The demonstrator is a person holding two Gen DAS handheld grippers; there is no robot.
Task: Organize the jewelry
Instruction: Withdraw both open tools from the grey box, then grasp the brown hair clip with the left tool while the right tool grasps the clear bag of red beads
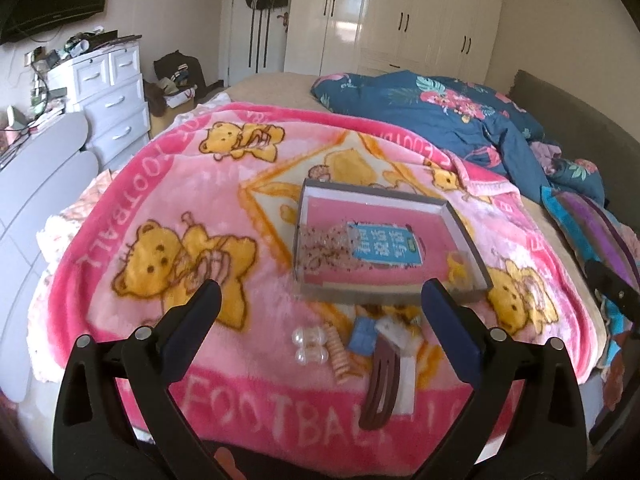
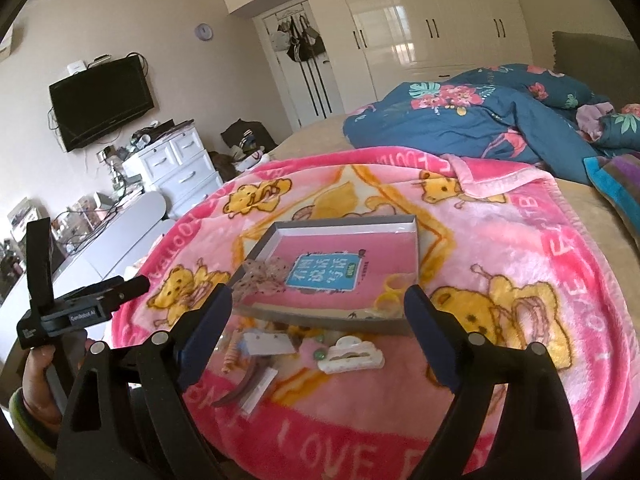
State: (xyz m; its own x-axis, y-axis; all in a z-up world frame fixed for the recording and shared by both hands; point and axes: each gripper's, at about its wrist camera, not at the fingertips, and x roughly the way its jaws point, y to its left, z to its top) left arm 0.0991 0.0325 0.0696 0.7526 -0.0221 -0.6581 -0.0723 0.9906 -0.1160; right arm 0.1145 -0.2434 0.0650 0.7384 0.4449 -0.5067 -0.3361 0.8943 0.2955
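A shallow grey box [image 1: 460, 216] [image 2: 276, 234] with a pink lining lies on the pink bear blanket. A dotted bow [image 1: 324, 246] [image 2: 260, 280] lies in its left end and a yellow ring piece [image 2: 390, 296] in its right end. In front of the box lie clear beads [image 1: 308, 346], a spiral hair tie [image 1: 340, 356], a brown hair clip [image 1: 382, 384] [image 2: 244, 388], a blue piece [image 1: 362, 336] and a white claw clip [image 2: 352, 356]. My left gripper [image 1: 320, 300] is open and empty above these. My right gripper [image 2: 318, 308] is open and empty at the box's near edge.
The pink blanket [image 1: 160, 184] covers the near part of the bed. A blue floral duvet [image 1: 440, 112] is heaped at the far right. White drawers [image 1: 112, 96] and a grey curved desk [image 1: 44, 168] stand to the left. The left gripper's body [image 2: 76, 304] shows at the left.
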